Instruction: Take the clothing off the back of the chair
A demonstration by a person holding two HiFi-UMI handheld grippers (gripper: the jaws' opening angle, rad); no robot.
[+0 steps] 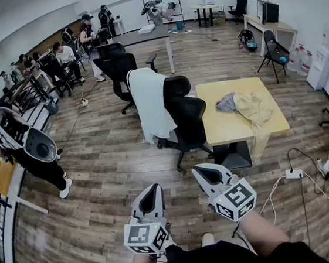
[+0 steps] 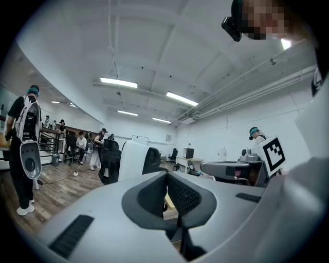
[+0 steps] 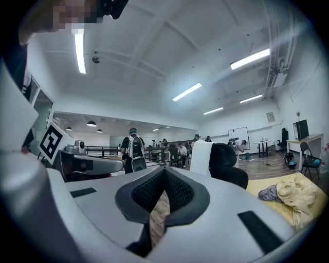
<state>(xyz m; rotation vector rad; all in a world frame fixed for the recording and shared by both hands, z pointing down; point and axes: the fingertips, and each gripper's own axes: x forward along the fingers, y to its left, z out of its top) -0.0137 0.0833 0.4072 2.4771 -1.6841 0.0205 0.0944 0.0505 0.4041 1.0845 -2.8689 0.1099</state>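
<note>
While the white clothing (image 1: 149, 103) is draped over the back of the chair (image 1: 188, 119), nothing is judged done yet: the left gripper (image 1: 153, 188) and right gripper (image 1: 198, 170) are held closed, empty, and well apart from it.

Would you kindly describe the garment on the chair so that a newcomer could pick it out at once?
Find the yellow table in the middle of the wooden floor; a black office chair stands at its left side. The white garment hangs smooth over that chair's back, unlike the crumpled beige and grey clothes lying on the table top.
</note>
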